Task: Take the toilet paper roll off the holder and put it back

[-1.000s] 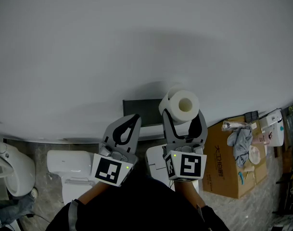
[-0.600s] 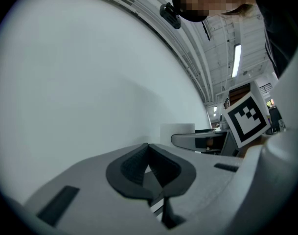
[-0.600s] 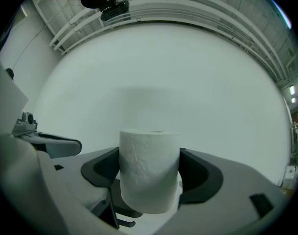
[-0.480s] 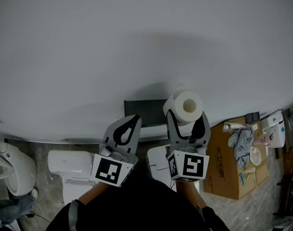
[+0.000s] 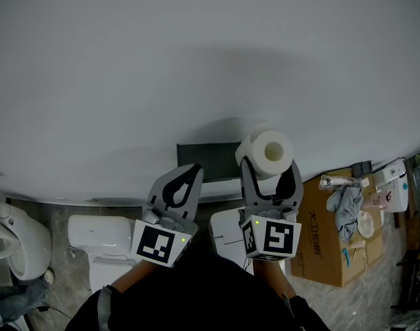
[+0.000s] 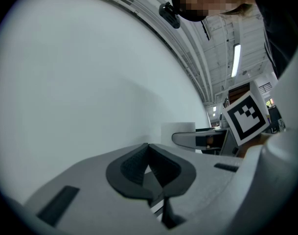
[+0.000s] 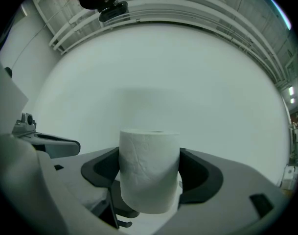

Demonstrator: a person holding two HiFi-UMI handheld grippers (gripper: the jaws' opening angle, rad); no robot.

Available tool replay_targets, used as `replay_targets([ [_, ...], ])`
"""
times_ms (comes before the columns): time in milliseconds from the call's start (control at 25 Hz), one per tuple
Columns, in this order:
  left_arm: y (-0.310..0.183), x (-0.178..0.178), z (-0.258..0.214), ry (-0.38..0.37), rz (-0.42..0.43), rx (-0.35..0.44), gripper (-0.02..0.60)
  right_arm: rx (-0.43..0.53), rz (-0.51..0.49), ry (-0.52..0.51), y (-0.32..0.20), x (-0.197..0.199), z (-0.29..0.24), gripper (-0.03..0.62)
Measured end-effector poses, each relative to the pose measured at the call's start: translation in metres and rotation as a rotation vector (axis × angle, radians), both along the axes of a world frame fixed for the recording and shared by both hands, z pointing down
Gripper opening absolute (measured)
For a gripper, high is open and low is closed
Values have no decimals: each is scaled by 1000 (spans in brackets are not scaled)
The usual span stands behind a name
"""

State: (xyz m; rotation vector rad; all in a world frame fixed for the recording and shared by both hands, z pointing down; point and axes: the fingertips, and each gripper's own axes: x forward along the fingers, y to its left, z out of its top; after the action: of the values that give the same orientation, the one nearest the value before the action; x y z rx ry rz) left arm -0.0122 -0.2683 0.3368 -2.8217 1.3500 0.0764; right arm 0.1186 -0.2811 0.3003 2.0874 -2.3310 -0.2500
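Observation:
A white toilet paper roll (image 5: 267,153) (image 7: 149,169) is clamped between the jaws of my right gripper (image 5: 267,169) (image 7: 149,177), held up in front of the plain white wall (image 5: 196,61). Its cardboard core faces the head camera. A dark rectangular holder (image 5: 208,162) is fixed to the wall just left of the roll, partly hidden behind both grippers. My left gripper (image 5: 184,182) (image 6: 149,173) is shut with nothing between its pads, to the left of the right one and in front of the holder.
Below are a white toilet (image 5: 103,243) and a white bin (image 5: 13,240) at the far left. A cardboard box (image 5: 337,229) with cloths and small items stands at the lower right, beside a white device (image 5: 391,185).
My right gripper has carried the roll slightly to the right and up. The left gripper has stayed still.

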Motion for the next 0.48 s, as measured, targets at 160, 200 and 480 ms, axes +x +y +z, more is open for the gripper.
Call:
replay_targets([
  [160, -2, -1, -1, -3, 0, 3, 6, -1, -2, 0, -3, -1, 0, 359],
  [200, -2, -1, 0, -3, 0, 2, 6, -1, -3, 1, -3, -2, 0, 359],
  [480, 0, -1, 0, 0, -8, -3, 6, 9, -16, 0, -2, -3, -5, 359],
])
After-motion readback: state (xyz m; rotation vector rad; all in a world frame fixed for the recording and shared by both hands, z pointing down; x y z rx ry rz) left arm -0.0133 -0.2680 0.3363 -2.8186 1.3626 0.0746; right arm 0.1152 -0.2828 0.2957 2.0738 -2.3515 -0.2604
